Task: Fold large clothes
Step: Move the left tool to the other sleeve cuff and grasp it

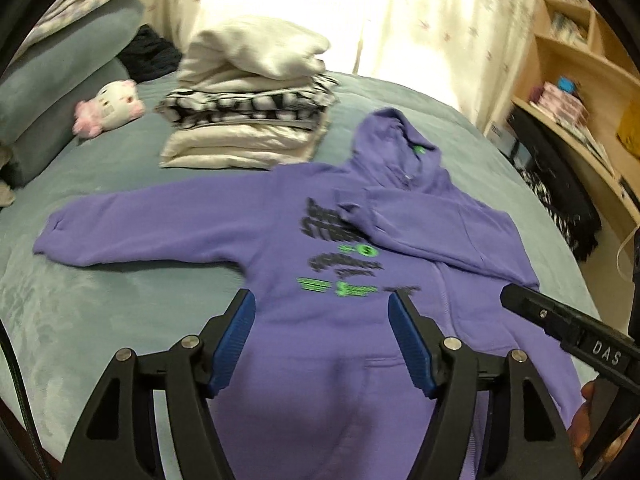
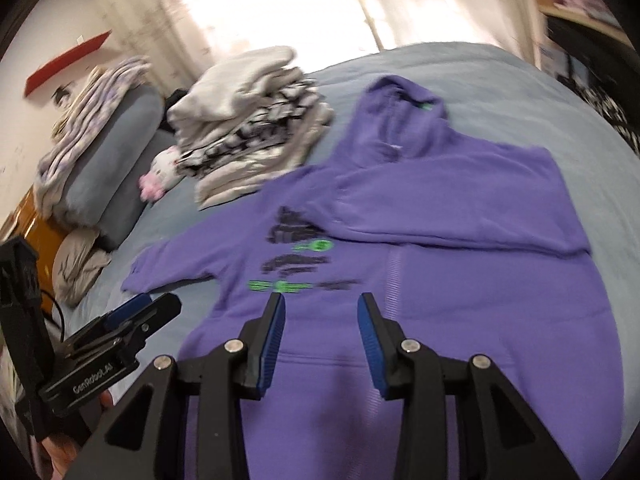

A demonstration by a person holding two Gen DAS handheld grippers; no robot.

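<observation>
Both grippers' jaws stand open and empty above the purple hoodie (image 1: 320,320) lying flat below.

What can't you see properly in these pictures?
- Black and green print on the purple hoodie: motion blur in both views makes the words unreadable.
- Hoodie's bottom hem: hidden behind the left gripper and right gripper.
- Folded sleeve's cuff: not discernible.

Grey-blue bed (image 1: 120,300), bright sunlit floral curtains (image 1: 440,20) behind, wooden shelving (image 1: 568,52) at right, grey pillows (image 1: 60,92) at left
</observation>
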